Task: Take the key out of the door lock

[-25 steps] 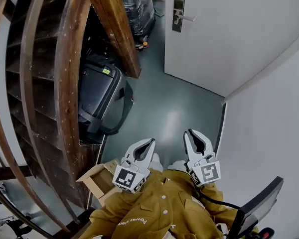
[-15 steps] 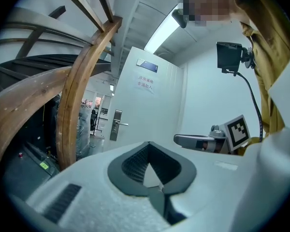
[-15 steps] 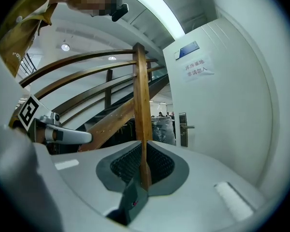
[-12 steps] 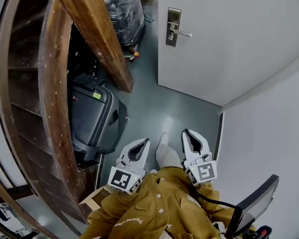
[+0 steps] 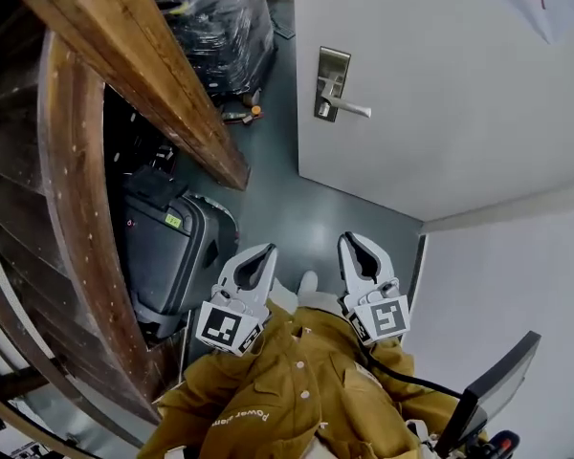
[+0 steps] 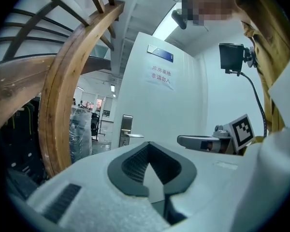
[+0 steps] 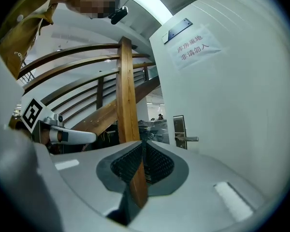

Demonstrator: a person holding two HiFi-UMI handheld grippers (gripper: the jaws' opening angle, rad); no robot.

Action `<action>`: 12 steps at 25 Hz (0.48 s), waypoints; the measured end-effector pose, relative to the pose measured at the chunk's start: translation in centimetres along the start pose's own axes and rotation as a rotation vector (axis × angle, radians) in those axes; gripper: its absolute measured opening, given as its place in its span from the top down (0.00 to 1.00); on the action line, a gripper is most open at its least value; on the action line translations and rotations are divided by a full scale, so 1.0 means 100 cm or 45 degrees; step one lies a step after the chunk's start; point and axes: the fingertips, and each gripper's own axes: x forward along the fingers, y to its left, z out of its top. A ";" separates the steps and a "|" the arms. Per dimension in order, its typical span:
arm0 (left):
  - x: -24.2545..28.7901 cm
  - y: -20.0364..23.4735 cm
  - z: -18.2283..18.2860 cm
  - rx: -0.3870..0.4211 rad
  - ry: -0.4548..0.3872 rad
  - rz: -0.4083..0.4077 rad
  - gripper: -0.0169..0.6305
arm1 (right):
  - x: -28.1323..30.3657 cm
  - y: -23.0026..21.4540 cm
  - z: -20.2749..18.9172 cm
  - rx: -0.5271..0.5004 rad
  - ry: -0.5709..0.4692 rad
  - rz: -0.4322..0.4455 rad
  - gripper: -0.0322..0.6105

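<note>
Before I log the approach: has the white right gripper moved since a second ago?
Yes: the white right gripper is nearer the silver door handle, less grey floor between; its empty jaws have just been closing.

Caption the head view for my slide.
Left tool and right tool, its jaws just closing, point toward the lever handle on the white door beside wooden stairs.

A paper sign on the white door reads "库房重地 非请勿入".

Door stands ahead, staircase at left, case beside the staircase
</note>
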 end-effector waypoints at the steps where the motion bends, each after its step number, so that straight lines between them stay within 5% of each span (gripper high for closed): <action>1: 0.011 0.008 0.004 0.004 0.003 -0.009 0.98 | 0.011 -0.006 0.001 0.003 0.002 -0.003 0.90; 5: 0.062 0.034 0.019 0.111 0.019 -0.088 0.98 | 0.050 -0.032 0.003 0.008 0.001 -0.039 0.90; 12: 0.177 0.089 0.040 0.709 0.270 -0.515 0.97 | 0.096 -0.062 0.014 0.026 -0.012 -0.250 0.90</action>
